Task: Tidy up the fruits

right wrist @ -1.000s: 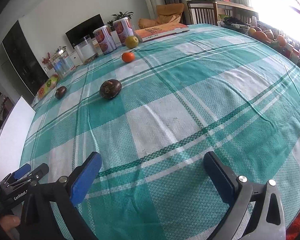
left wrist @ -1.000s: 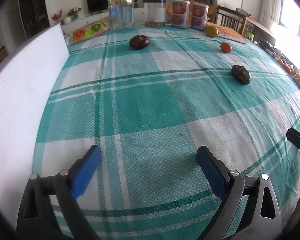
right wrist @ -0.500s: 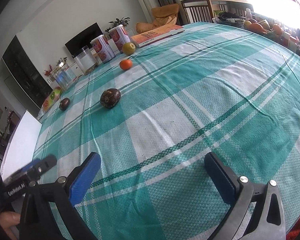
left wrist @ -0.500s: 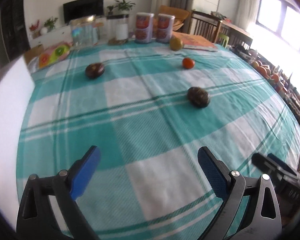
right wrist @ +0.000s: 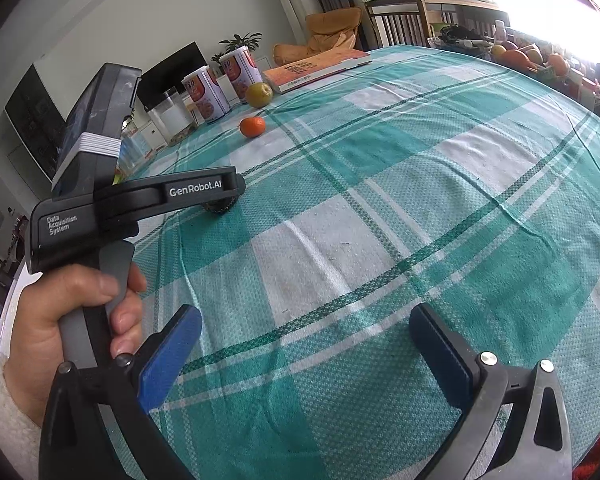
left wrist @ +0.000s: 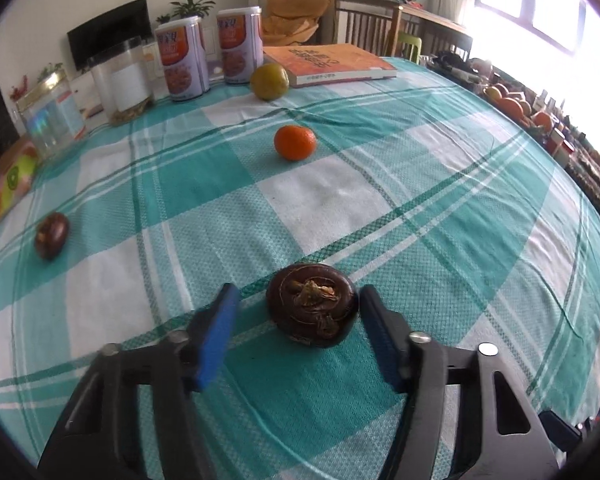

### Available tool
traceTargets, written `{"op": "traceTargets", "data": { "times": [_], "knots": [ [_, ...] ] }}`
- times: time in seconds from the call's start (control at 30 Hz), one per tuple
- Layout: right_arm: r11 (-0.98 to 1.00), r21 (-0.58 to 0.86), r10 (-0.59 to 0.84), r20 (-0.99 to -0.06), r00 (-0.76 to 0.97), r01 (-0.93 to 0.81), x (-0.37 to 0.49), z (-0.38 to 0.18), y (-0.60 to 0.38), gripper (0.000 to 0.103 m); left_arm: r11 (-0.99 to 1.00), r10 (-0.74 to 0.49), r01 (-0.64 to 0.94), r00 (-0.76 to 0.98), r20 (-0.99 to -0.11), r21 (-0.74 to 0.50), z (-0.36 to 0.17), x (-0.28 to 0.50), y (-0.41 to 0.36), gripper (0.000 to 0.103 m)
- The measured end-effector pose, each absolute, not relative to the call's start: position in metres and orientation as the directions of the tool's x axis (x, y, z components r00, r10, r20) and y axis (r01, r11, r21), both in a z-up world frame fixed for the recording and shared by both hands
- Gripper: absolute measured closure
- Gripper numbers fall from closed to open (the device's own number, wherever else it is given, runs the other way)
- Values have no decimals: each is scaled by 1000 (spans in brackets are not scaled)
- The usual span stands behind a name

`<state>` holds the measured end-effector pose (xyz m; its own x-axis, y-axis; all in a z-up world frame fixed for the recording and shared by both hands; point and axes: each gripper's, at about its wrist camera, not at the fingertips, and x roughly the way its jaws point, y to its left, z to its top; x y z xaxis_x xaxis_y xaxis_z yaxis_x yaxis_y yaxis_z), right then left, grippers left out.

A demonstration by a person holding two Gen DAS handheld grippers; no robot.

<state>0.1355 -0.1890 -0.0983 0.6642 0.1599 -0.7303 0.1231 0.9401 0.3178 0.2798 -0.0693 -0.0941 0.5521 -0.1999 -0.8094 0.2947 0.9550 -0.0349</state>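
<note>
Left tool (left wrist: 296, 316) straddles mangosteen (left wrist: 312, 304), jaws apart; contact unclear.

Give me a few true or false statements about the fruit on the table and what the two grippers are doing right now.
1. The dark mangosteen sits between the left gripper fingers. True.
2. The right gripper holds the orange tangerine. False: it is open over bare tablecloth.
3. The green-yellow citrus lies beside the orange book. True.
4. Only one dark fruit is on the table. False: a second dark fruit lies to the left.
</note>
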Motion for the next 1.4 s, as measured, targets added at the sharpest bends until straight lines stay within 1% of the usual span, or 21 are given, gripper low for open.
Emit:
{"op": "traceTargets", "data": {
  "times": [0.1, 0.17, 0.3, 0.47, 0.6, 0.73, 0.77, 0.8, 0.83, 0.87, 0.9, 1.0, 1.1, 1.4],
  "knots": [
    [939, 321, 161, -729, 665, 123, 136, -98, -190, 0, 952, -189, 306, 553, -812, -13, -95, 272, -67, 55],
    [940, 317, 159, -730, 665, 124, 137, -99, -189, 0, 955, -185, 296, 534, -825, -22, -92, 261, -57, 55],
    [939, 321, 161, -729, 666, 123, 137, -99, -189, 0, 973, -141, 230, 554, -820, -12, -76, 223, -15, 55],
    [940, 317, 159, -730, 664, 124, 137, -99, -188, 0, 994, -90, 97, 569, -817, -42, -62, 182, 52, 55],
    [941, 314, 157, -731, 664, 123, 137, -99, -188, 0, 1000, -30, 18, 571, -820, -24, -73, 162, 85, 55],
    [947, 297, 146, -737, 660, 122, 137, -100, -187, 0, 999, -17, -27, 551, -834, -39, -93, 157, 102, 54],
    [949, 290, 142, -739, 658, 121, 137, -100, -186, 0, 999, -14, -31, 556, -831, -38, -96, 157, 103, 53],
    [952, 283, 137, -742, 656, 121, 137, -100, -185, 0, 999, -8, -31, 572, -820, -32, -96, 155, 103, 50],
    [954, 274, 131, -745, 654, 120, 138, -101, -183, 0, 999, 7, -34, 578, -816, -16, -97, 154, 102, 44],
    [956, 266, 127, -748, 652, 120, 138, -101, -183, 0, 999, 21, -38, 578, -816, -1, -99, 154, 101, 27],
    [958, 261, 123, -749, 650, 119, 138, -101, -182, 0, 999, 30, -41, 578, -816, 8, -101, 153, 101, 14],
    [959, 257, 121, -751, 649, 119, 138, -100, -182, 0, 999, 54, -39, 595, -802, 38, -107, 150, 100, 7],
    [960, 254, 119, -752, 648, 119, 138, -101, -182, 0, 998, 49, -49, 594, -803, 24, -107, 150, 104, 4],
    [963, 241, 111, -757, 644, 117, 139, -101, -180, 0, 998, 52, -52, 592, -805, 26, -109, 152, 104, 1]
  ]
}}
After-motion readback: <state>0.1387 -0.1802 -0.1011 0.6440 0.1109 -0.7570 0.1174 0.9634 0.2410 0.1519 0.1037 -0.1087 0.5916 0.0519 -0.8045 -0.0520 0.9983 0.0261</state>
